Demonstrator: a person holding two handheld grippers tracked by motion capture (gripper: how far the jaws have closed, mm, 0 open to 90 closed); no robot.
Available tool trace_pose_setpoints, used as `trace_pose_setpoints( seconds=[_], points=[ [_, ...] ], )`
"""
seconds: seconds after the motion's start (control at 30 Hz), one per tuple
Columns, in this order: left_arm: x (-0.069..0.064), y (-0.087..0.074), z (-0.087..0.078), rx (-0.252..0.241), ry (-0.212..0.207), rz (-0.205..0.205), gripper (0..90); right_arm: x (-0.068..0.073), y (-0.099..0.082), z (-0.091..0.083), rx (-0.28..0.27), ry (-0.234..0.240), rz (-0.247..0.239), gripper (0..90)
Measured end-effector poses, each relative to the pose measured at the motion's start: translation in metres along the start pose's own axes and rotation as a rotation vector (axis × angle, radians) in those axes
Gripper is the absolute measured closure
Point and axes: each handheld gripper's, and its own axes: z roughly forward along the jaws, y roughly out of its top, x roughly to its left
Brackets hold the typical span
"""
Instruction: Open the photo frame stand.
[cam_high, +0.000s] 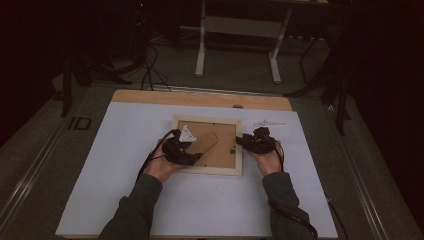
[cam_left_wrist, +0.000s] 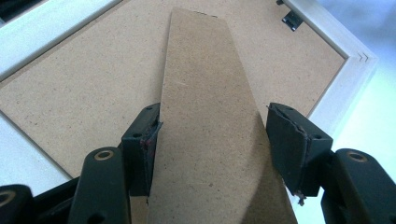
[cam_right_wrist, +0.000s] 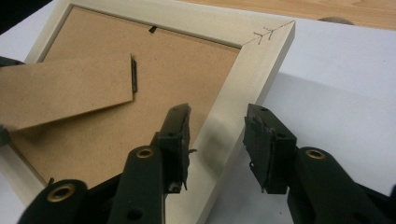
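the left gripper (cam_left_wrist: 212, 135) has the frame's cardboard stand (cam_left_wrist: 210, 116) between its wide-set jaws, one pad against the stand's edge, the other just clear. the right gripper (cam_right_wrist: 217, 140) straddles the pale side rail of the picture frame (cam_right_wrist: 243, 79), jaws apart and not pressing. the frame lies face down on the white table (cam_high: 200, 200), its brown backing board (cam_right_wrist: 177, 79) up.

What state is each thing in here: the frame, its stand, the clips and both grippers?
Picture frame: face down on the white mat, back panel in place.
Easel stand: lifted off the back panel, tilted.
Retaining clip: turned over the back panel.
Left gripper: jaws astride the stand, one pad touching its edge, the other apart.
Right gripper: open, astride the frame's side rail.
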Motion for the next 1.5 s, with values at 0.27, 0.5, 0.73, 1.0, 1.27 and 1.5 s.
trace_pose_setpoints(
  seconds=[0.27, 0.5, 0.73, 1.0, 1.27, 1.5],
  points=[
    [-0.008, -0.004, -0.006, -0.035, 0.030, 0.018, 40.4, -0.003, 0.004, 0.002, 0.022, 0.022, 0.025, 57.0],
    [-0.012, -0.007, -0.007, -0.061, 0.059, 0.065, 40.3, -0.008, 0.004, 0.004, 0.041, 0.057, 0.060, 54.5],
    [-0.017, -0.005, -0.009, -0.084, 0.087, 0.120, 40.2, -0.016, 0.006, 0.005, 0.051, 0.128, 0.111, 51.3],
    [-0.013, -0.002, -0.015, -0.120, 0.131, 0.153, 40.3, -0.013, 0.012, -0.001, -0.002, 0.132, 0.132, 58.5],
    [-0.011, -0.002, -0.017, -0.129, 0.148, 0.144, 40.3, -0.007, 0.016, -0.001, -0.046, 0.102, 0.117, 59.5],
    [-0.009, -0.003, -0.017, -0.138, 0.125, 0.083, 40.7, -0.005, 0.013, -0.002, -0.071, 0.097, 0.115, 59.7]
  ],
)
